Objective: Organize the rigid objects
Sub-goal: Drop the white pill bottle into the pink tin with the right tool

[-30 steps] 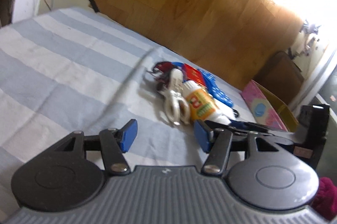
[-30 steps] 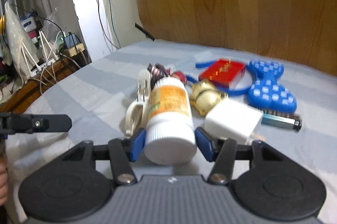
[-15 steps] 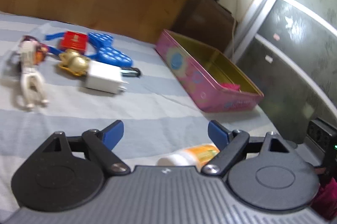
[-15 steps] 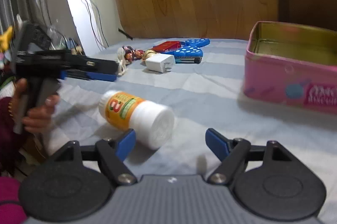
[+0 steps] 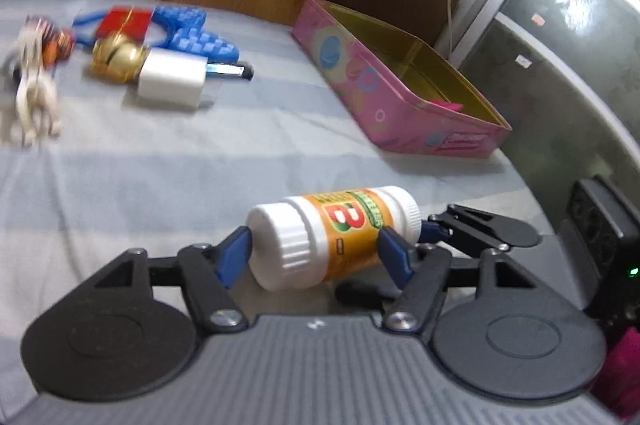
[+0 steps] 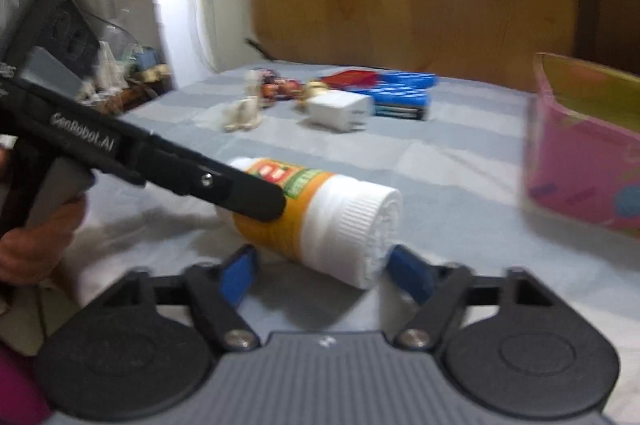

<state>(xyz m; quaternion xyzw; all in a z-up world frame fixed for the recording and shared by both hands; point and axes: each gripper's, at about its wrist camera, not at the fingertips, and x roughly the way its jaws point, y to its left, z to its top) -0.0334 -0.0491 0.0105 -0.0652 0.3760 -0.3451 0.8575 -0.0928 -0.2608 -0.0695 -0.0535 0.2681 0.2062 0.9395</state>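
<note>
While the white bottle (image 5: 332, 237) with the orange label lies on its side on the striped sheet (image 5: 160, 185), both tools have converged on it.

Left wrist view: the left gripper (image 5: 316, 257) straddles the bottle at an angle. Its jaws have just been closing, and both blue pads (image 5: 236, 257) now lie against the bottle, one at the ribbed white cap and the other on the label. The bottle rests on the sheet. The black fingers of the right gripper (image 5: 440, 225) reach in at the bottle's far end. Only this view shows the whole pink tin (image 5: 400, 113), open-topped and well apart from the bottle. It also shows, sharply, the heap of a white charger (image 5: 172, 81), gold bell (image 5: 116, 57), blue brush (image 5: 196, 33) and red box (image 5: 128, 21).

Right wrist view: the right gripper's jaws have likewise just been closing, with the bottle's white end between them. The pad on the picture's right sits at its edge, while a clear gap remains at the other pad (image 6: 238, 275), so nothing is gripped. Only here is a hand (image 6: 36, 241) visible on the left tool's handle, with that tool's finger crossing the label. The tin is cut off at the frame's edge, and the heap is blurred.
</note>
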